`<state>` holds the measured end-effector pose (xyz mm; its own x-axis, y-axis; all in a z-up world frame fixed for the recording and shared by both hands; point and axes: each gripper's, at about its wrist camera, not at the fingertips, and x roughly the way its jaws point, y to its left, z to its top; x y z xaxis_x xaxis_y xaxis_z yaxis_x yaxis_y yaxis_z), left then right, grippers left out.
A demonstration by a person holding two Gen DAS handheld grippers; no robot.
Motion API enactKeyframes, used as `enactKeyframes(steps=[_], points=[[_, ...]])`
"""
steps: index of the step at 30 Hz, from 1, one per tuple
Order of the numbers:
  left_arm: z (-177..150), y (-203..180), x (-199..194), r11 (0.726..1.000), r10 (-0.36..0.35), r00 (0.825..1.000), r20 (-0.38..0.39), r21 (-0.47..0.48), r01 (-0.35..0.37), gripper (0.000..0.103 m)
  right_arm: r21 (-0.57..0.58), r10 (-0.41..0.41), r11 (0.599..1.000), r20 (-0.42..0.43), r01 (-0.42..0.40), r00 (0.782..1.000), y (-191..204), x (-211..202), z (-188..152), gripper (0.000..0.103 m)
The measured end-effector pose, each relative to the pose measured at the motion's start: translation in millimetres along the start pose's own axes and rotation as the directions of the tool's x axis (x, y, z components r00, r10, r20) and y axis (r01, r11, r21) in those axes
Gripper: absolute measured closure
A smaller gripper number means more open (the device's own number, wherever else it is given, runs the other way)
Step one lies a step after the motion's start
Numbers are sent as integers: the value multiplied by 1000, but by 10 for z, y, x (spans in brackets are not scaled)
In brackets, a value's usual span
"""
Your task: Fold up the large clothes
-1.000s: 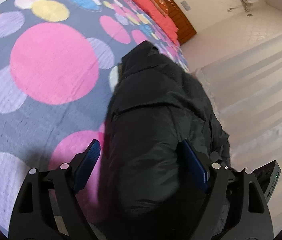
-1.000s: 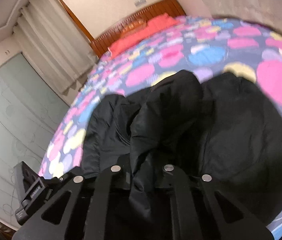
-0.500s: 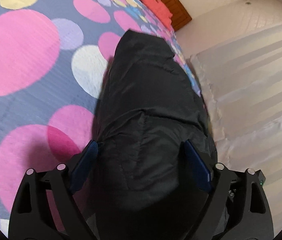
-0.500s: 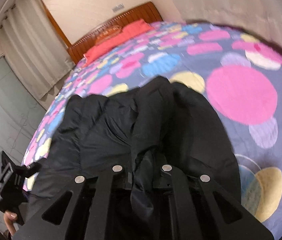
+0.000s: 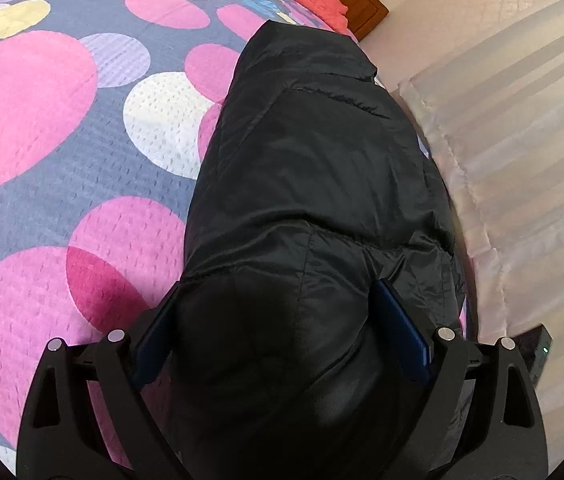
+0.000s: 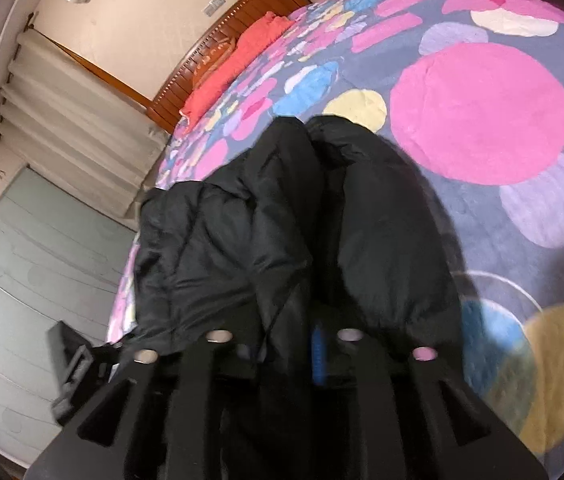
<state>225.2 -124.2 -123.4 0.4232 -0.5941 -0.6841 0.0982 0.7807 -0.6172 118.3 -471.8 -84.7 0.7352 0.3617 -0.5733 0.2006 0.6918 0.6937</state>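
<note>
A black puffer jacket (image 5: pixel 313 184) lies bunched lengthwise on a spotted bedspread (image 5: pixel 42 92), close to the bed's edge. My left gripper (image 5: pixel 278 292) straddles the jacket's near end with its jaws wide. The padded bulk fills the gap between the blue pads (image 5: pixel 401 328), and I see no squeeze. In the right wrist view the jacket (image 6: pixel 250 240) shows as thick upright folds. My right gripper (image 6: pixel 285 344) has its jaws opening, and a fold of the jacket still stands loose between them beside one bared blue pad (image 6: pixel 317 348).
A red cover (image 6: pixel 242 60) and a wooden headboard (image 6: pixel 218 48) are at the bed's far end. Pale curtains (image 5: pixel 521 160) hang along the bed's side, and pale wardrobe doors (image 6: pixel 22 280) stand beyond. The other gripper's black body (image 6: pixel 70 372) shows at the left.
The right gripper's jaws, shut on a jacket fold before, have parted. Both grippers came lower and nearer over the jacket, the right view has rolled, and the left jaws stand slightly wider.
</note>
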Motion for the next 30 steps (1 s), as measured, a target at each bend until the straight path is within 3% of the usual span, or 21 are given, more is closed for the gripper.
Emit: enactKeyframes(steps=[1, 2, 10, 11, 12, 13, 14, 17, 22, 23, 26, 30], points=[[-11, -15, -13, 1000, 4, 1000, 5, 4, -4, 12, 4, 7, 1000, 4, -8, 1000, 20, -59, -22, 49], [-32, -40, -31, 1000, 9, 1000, 9, 6, -9, 12, 7, 18, 1000, 7, -18, 1000, 54, -131, -60, 40], [-312, 43, -470, 1000, -14, 999, 52, 19, 13, 12, -9, 12, 1000, -97, -13, 995, 112, -316, -457, 33], [-348, 57, -501, 1000, -14, 998, 58, 20, 12, 12, -4, 33, 999, -105, -34, 994, 94, -312, -499, 40], [-383, 65, -517, 1000, -12, 998, 60, 22, 11, 12, -6, 44, 999, -110, -45, 993, 85, -308, -519, 55], [-396, 56, -499, 1000, -15, 998, 53, 26, 14, 12, -7, 65, 998, -127, -66, 990, 100, -294, -543, 81], [-386, 34, -473, 1000, -14, 999, 47, 28, 13, 12, -19, 52, 998, -127, -55, 991, 126, -305, -554, 86], [-344, -82, -408, 999, -10, 999, 43, 39, 8, 12, -97, -35, 995, -96, 25, 995, 215, -354, -545, 91], [-307, -192, -120, 993, 47, 998, 36, 109, -51, 11, -110, -156, 983, -60, 149, 986, 60, -305, -569, 93], [-294, -171, -74, 993, 50, 999, 22, 109, -52, 11, -106, -163, 982, -66, 156, 984, -1, -261, -586, 94], [-261, -92, 75, 996, 38, 999, -30, 83, -36, 11, 17, -72, 997, -82, 73, 994, -330, -110, -626, 98], [-269, -64, 40, 995, 20, 1000, -14, 95, -19, 11, 7, -75, 997, -78, 76, 994, -276, -150, -618, 97]])
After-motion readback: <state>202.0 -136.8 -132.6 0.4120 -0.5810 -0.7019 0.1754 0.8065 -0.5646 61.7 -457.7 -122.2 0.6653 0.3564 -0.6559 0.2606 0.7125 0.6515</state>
